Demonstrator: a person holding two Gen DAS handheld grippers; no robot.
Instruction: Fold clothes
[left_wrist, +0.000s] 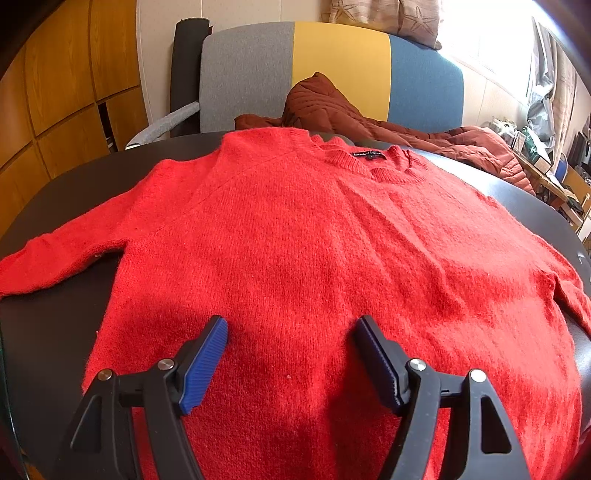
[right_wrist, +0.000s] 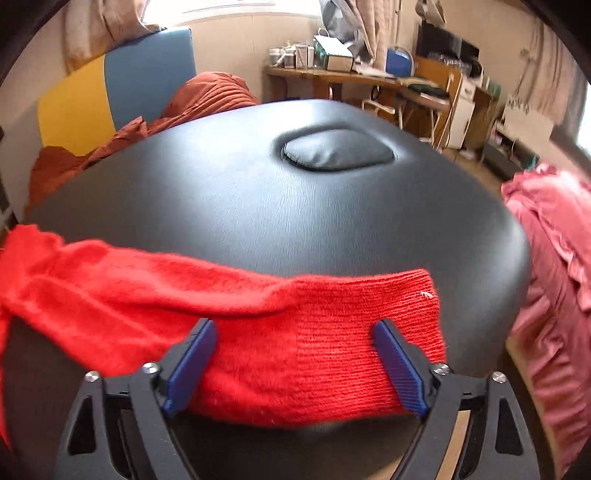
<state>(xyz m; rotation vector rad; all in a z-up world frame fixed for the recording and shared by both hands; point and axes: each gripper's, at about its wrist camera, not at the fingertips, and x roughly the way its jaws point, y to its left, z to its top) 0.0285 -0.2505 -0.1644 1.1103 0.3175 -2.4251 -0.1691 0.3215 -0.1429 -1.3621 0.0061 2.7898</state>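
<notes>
- While the sweater (left_wrist: 314, 251) lies flat and face up on the black table (left_wrist: 55, 332), collar toward the far edge and hem toward the near one, the fold looks barely begun: I see no part turned over yet.
- Left gripper (left_wrist: 291, 354) hangs over the lower body of the sweater, jaws spread wide, nothing between the pads.
- Right gripper (right_wrist: 295, 363) is over the right sleeve (right_wrist: 221, 314), which lies stretched toward the table's right end; its ribbed cuff (right_wrist: 369, 325) sits between the spread blue pads, which straddle the cloth and do not pinch it.
- Whether the pad tips touch the knit I cannot tell.
- Step in hand, as I judge it: taking the right sleeve to fold it in across the body.
- Next move calls for closing on the cuff through both layers, lifting just clear of the table, and carrying it inward over the chest.
- Left gripper would do well to press the body so the knit does not drag.
- Left sleeve (left_wrist: 62, 254) is still spread toward the left edge, waiting its turn.
</notes>
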